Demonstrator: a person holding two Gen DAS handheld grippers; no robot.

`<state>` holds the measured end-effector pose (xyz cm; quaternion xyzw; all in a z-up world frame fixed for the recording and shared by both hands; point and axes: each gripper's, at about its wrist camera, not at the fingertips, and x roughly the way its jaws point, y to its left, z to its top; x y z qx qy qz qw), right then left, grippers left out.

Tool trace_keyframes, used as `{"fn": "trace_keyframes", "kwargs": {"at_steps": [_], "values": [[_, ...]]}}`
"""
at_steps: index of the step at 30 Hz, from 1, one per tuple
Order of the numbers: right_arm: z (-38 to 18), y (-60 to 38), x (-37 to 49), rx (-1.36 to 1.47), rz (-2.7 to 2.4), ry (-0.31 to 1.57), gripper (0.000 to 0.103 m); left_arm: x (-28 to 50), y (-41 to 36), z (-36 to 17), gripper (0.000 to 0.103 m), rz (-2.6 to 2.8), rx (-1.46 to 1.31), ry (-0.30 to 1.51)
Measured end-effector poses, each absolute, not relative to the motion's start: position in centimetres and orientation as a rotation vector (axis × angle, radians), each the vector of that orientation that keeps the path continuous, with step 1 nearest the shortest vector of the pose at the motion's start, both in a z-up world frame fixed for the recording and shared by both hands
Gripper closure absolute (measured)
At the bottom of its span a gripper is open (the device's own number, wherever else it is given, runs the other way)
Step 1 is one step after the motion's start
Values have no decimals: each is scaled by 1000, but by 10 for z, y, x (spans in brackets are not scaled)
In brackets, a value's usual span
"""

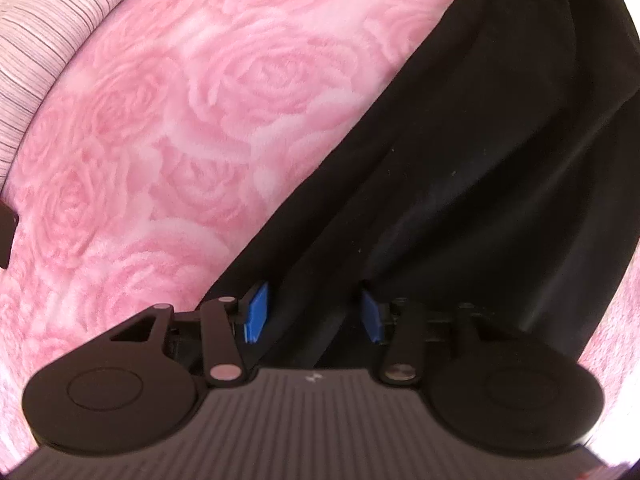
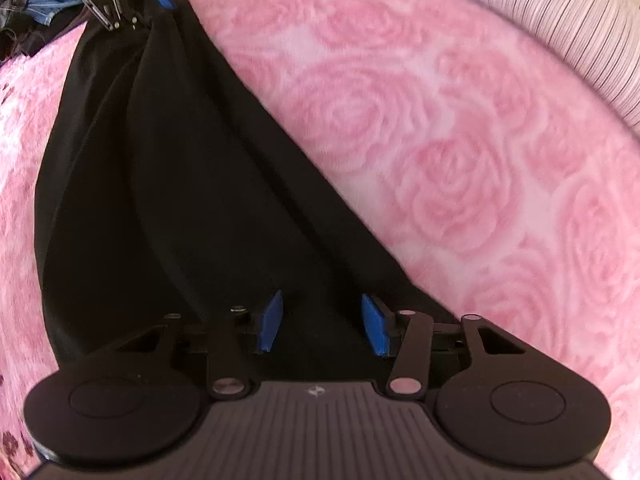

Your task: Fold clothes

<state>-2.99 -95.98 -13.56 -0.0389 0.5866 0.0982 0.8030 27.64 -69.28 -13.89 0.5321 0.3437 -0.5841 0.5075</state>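
A black garment (image 1: pixel 460 168) hangs stretched between my two grippers above a pink rose-patterned blanket (image 1: pixel 180 128). My left gripper (image 1: pixel 312 312) holds one end of it between its blue pads (image 1: pixel 256 312). My right gripper (image 2: pixel 322 326) holds the other end of the same black garment (image 2: pixel 168 184) between its blue pads (image 2: pixel 272 326). The left gripper also shows in the right wrist view (image 2: pixel 140 4) at the top left, gripping the far end. The cloth fills the gap between both pairs of pads.
A striped pink-white cushion (image 1: pixel 36 56) borders the blanket; it also shows in the right wrist view (image 2: pixel 560 12). A pile of dark and blue denim clothes (image 2: pixel 36 4) lies at the top left of the right wrist view.
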Motion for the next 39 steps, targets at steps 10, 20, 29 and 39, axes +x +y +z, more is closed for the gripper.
{"fn": "trace_keyframes", "kwargs": {"at_steps": [10,20,29,39], "values": [[-96,-975,-37,-96,87,1156,103,284,-696,-99,92,-1373,1188,766],[-101,-955,-29,-200,2,1150,63,306,-659,-104,44,-1152,1150,762],[-113,-903,-28,-109,58,1156,62,347,-549,-115,42,-798,1055,882],[-117,-861,-34,-186,-18,1221,58,362,-491,-119,35,-614,1109,808]]}}
